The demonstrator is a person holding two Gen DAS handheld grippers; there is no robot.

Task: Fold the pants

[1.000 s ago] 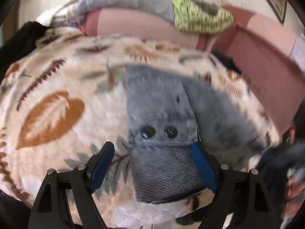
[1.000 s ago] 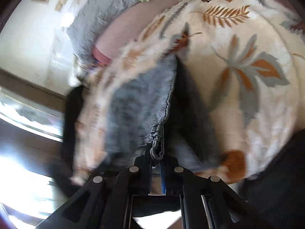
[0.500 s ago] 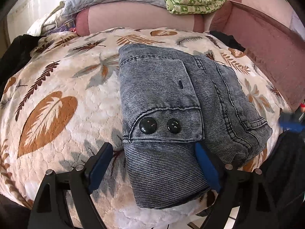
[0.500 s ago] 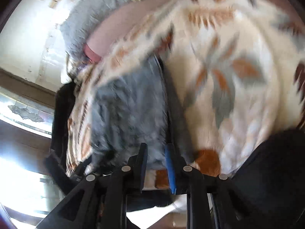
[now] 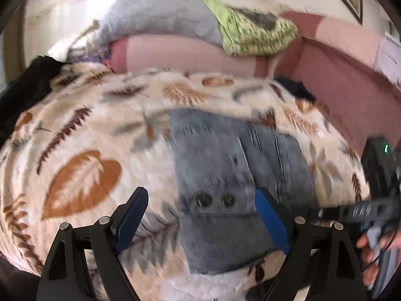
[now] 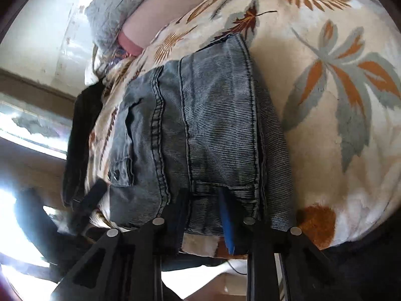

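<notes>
The blue-grey denim pants (image 5: 220,175) lie folded into a compact rectangle on a cream blanket with a leaf pattern (image 5: 82,180). Two dark buttons face me in the left wrist view. My left gripper (image 5: 200,195) hovers open over the pants' near edge, with its right finger above the denim and its left finger above the blanket. In the right wrist view the pants (image 6: 200,115) show their stitched seams. My right gripper (image 6: 203,195) is at their near end. Its jaws are opening, a little apart, with denim seen behind the gap and the pads not pressing on it.
Behind the blanket a pink sofa back (image 5: 175,55) carries a grey pillow (image 5: 160,17) and a green patterned cloth (image 5: 255,35). A black garment (image 5: 27,82) lies at the blanket's left edge. A person's hand (image 5: 371,250) holds the other gripper at the right.
My right gripper, shut on the pants' edge a second ago, has let go and its jaws have parted. The left gripper stays open over the pants, with only small shifts of view.
</notes>
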